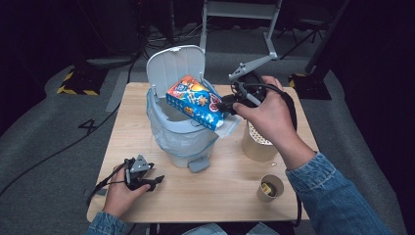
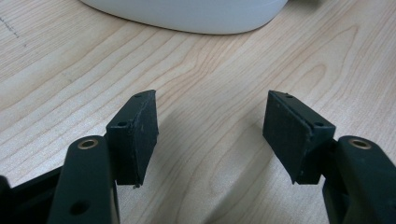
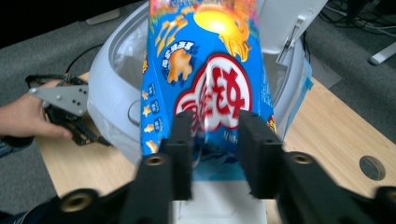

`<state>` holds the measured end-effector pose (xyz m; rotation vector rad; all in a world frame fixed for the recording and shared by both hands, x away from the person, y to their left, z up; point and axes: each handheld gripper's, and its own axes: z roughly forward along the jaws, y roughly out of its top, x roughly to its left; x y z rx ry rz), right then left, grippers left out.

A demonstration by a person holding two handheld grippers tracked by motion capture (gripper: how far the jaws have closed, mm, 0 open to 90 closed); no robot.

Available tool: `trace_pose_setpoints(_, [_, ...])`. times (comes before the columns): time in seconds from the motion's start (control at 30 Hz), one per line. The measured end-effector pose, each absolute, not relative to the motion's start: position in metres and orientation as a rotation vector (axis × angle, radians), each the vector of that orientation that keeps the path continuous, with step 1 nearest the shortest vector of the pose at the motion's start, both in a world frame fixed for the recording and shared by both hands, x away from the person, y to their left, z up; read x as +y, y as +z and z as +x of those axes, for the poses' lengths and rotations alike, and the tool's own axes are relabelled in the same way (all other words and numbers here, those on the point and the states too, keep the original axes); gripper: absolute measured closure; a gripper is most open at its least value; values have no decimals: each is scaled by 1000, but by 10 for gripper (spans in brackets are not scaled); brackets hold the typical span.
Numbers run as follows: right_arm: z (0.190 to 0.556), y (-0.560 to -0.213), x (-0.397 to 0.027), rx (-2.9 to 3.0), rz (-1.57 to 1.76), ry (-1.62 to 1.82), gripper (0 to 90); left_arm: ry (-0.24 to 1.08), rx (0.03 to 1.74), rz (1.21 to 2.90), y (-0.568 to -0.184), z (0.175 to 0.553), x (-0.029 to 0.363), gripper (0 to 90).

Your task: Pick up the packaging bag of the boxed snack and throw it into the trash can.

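A blue snack box with cartoon print lies tilted across the rim of a white pedal bin, whose lid stands up. My right gripper is at the box's right end. In the right gripper view its jaws stand apart over the near end of the box, and the pads do not press on it. My left gripper rests low on the table in front of the bin, open and empty, facing the bin's base.
A tall tan cup stands right of the bin under the right hand. A small paper cup with something yellow inside sits near the front right. A clear liner bag hangs over the bin, and its pedal sticks out front.
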<state>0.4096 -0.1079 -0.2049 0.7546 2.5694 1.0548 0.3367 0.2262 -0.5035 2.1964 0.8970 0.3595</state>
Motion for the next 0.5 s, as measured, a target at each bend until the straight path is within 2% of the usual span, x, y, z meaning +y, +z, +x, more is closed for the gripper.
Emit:
trace_pose_setpoints(0.07, [410, -207, -106, 2549, 751, 1082, 541, 361, 897, 2197, -504, 337, 226, 359])
trace_pose_setpoints(0.13, [409, -207, -106, 2543, 742, 1092, 512, 361, 897, 2197, -504, 337, 226, 359])
trace_pose_setpoints(0.2, [406, -205, -111, 2512, 726, 1134, 435, 360, 897, 2197, -504, 337, 226, 359])
trace_pose_setpoints(0.5, [390, -200, -134, 2435, 664, 1225, 372, 360, 897, 2197, -504, 337, 226, 359])
